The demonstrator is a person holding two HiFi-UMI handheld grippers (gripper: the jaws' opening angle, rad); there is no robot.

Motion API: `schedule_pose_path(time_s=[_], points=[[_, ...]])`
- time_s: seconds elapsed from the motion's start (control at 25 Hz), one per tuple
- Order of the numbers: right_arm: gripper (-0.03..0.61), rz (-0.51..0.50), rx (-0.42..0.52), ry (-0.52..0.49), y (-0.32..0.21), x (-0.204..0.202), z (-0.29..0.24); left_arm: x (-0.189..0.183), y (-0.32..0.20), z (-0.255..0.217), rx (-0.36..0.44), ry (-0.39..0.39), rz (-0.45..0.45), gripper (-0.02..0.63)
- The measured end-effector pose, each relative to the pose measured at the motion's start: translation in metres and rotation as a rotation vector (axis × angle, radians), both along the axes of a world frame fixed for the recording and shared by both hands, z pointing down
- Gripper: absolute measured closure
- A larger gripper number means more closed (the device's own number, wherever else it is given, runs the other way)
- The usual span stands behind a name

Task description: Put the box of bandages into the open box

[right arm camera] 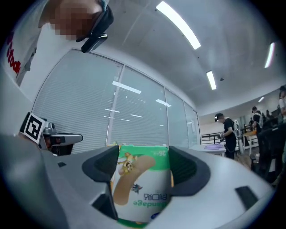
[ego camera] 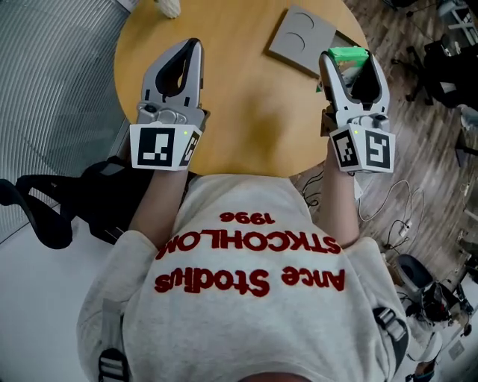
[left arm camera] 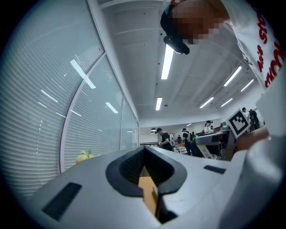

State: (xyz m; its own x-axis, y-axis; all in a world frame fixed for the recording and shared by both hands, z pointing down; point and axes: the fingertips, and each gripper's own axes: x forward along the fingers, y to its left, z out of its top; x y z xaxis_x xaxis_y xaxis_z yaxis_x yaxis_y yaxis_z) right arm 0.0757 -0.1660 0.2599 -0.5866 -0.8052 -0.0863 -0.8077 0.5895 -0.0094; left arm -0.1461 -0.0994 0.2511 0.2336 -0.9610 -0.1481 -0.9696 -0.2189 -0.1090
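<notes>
In the head view my right gripper (ego camera: 352, 67) is over the right edge of the round wooden table (ego camera: 246, 112), shut on a green and white box of bandages (ego camera: 346, 54). The right gripper view shows that box (right arm camera: 140, 188) upright between the jaws of the right gripper (right arm camera: 143, 176), with a plaster drawing facing the camera. A flat grey box (ego camera: 302, 36) with two half-round cuts lies on the table just left of it, at the far side. My left gripper (ego camera: 193, 46) hovers over the table's left part, shut and holding nothing (left arm camera: 147, 156).
A yellowish soft object (ego camera: 169, 7) sits at the table's far edge. A brown cardboard piece (ego camera: 327, 121) shows under the right gripper at the rim. A black chair (ego camera: 45, 213) stands at the left, and cables (ego camera: 396, 216) lie on the floor at the right.
</notes>
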Motion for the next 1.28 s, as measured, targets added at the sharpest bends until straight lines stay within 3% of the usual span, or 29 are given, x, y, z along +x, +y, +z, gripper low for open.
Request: schedule_pose_path(time_s=[0.32,0.64,1.0,1.28], points=[[0.224,-0.018,0.088,-0.025,0.010,-0.021,-0.048,-0.014,0.005,-0.034,0.034,-0.005,-0.018,0.607],[0.224,-0.010,0.079,-0.034,0.015,-0.014,-0.046,-0.001,0.004,-0.033,0.031,-0.002,0.003,0.607],[0.224,0.120,0.053,-0.023,0.028,0.034,-0.043,0.028,-0.006,-0.028,0.013,0.007,0.094,0.607],[0.224,0.255,0.023,0.005,0.050,0.080,-0.027,0.068,-0.017,-0.009,-0.019,0.025,0.215,0.607]])
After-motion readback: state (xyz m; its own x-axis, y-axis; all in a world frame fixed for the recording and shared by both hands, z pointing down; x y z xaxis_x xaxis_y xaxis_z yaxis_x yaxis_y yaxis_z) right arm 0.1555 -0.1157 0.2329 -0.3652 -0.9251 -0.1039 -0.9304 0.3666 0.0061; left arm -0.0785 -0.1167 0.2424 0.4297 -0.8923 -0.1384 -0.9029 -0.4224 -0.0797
